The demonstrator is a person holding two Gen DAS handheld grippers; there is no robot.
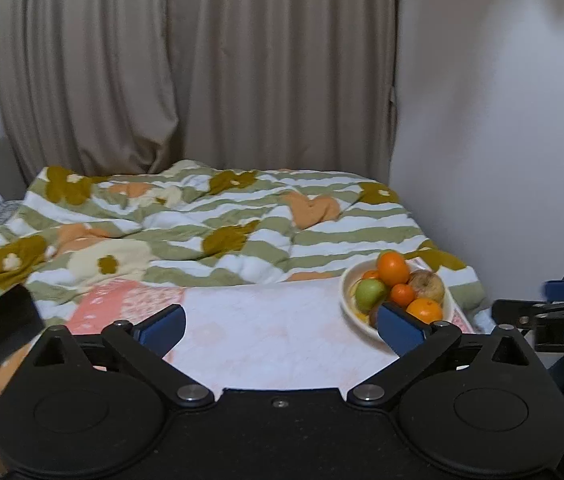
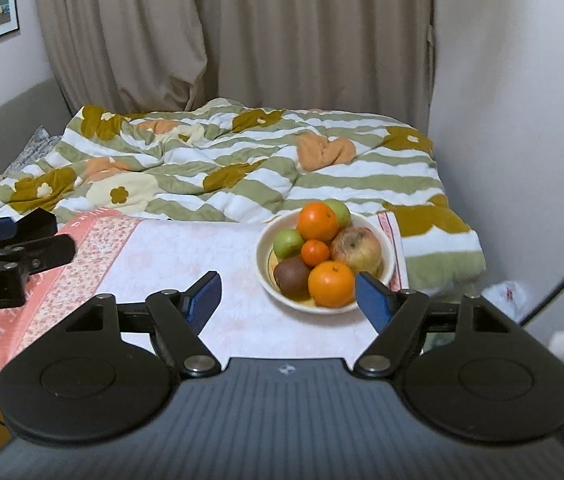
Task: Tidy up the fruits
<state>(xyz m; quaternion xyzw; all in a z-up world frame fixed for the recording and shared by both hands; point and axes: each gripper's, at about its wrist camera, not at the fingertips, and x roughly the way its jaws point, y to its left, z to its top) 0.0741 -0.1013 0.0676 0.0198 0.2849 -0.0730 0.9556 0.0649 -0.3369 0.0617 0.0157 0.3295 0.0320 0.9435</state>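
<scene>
Right wrist view: fruit-filled bowl [image 2: 386, 240] beyond spread fingers [image 2: 373, 300].

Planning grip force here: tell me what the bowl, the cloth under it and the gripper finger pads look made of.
Bowl: likely glazed ceramic; cream, smooth, with a thick rounded rim, though plastic is possible.
Cloth: thin woven fabric, matte, faintly creased, with a pink floral printed border.
Finger pads: blue, matte, probably rubber or soft plastic; the black links holding them look like rigid plastic.
</scene>
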